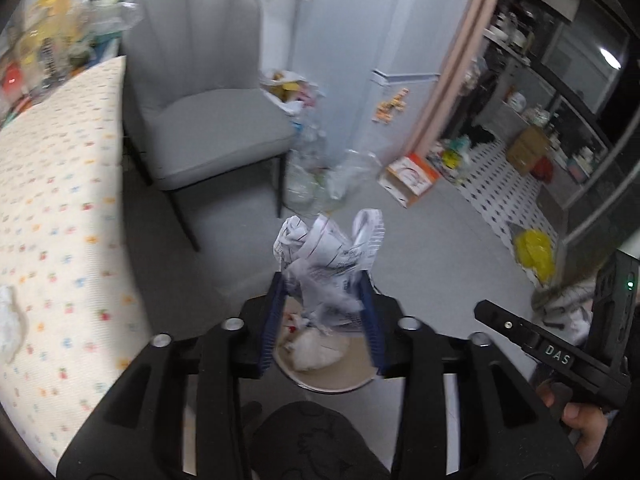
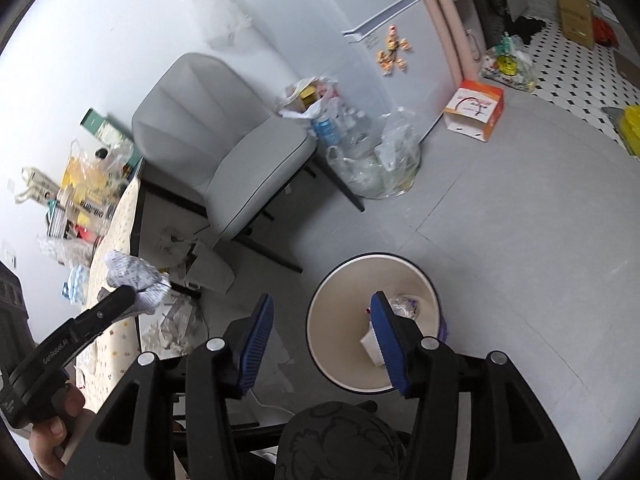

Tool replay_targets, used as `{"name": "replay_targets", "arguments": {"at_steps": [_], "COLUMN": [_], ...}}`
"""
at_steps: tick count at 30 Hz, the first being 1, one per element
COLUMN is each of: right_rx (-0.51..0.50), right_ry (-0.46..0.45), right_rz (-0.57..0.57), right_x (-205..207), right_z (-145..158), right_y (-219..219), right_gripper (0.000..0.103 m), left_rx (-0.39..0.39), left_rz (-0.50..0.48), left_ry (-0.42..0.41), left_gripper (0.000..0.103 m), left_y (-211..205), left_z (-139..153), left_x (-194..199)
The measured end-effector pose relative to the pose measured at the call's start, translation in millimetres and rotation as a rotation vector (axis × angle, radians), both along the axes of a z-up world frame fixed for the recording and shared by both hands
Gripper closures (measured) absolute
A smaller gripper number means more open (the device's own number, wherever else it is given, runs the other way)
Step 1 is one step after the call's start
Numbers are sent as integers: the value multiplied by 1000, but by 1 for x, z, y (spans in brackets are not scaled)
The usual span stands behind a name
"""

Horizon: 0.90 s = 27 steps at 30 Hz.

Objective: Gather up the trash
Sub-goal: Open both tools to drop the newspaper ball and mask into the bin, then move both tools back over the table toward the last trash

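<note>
My left gripper (image 1: 324, 280) is shut on a crumpled ball of printed paper (image 1: 328, 256) and holds it in the air above a round white trash bin (image 1: 332, 384) on the floor. The same paper (image 2: 134, 276) and left gripper show at the left of the right wrist view. My right gripper (image 2: 320, 316) is open and empty, just above the bin (image 2: 332, 320), which holds some white scraps and a wrapper (image 2: 404, 306). A white tissue (image 1: 10, 324) lies on the patterned table.
A table with a patterned cloth (image 1: 60, 208) is at the left, cluttered at its far end. A grey chair (image 1: 200, 92) stands behind it. Bags of bottles (image 2: 372, 160), an orange-white box (image 2: 474, 110) and a fridge (image 2: 400, 20) are beyond. Paper scraps (image 2: 172, 328) lie under the table.
</note>
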State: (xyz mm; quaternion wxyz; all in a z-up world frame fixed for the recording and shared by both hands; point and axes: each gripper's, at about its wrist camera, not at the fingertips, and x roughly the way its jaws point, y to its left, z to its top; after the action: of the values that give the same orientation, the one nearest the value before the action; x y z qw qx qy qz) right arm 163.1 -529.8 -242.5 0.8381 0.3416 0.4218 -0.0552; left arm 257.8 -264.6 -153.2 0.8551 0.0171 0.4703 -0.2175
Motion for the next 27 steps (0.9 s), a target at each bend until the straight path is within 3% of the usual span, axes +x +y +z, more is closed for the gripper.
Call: {"name": "replay_targets", "arguments": {"at_steps": [1, 2, 4, 12, 23, 27], "right_rx": [0, 0, 0, 1, -26, -34], "right_ry": [-1, -2, -4, -21, -88, -111], "right_rz": [-4, -7, -7, 30, 134, 182], "right_x": [-2, -4, -6, 0, 16, 23], "right_z": [0, 1, 3, 10, 44, 58], "right_y": [-2, -3, -5, 11, 73, 101], "right_gripper": [52, 52, 52, 49, 21, 17], "left_rx": [-1, -2, 7, -2, -22, -38], "left_rz": [-5, -5, 2, 84, 220, 279], "left_ry": [-9, -22, -55, -76, -120, -134], "left_gripper": [32, 21, 10, 6, 6, 6], "left_y": [-3, -4, -4, 26, 107, 146], "left_z": [1, 3, 7, 22, 46, 52], "left_x": [-2, -3, -6, -10, -19, -26]}}
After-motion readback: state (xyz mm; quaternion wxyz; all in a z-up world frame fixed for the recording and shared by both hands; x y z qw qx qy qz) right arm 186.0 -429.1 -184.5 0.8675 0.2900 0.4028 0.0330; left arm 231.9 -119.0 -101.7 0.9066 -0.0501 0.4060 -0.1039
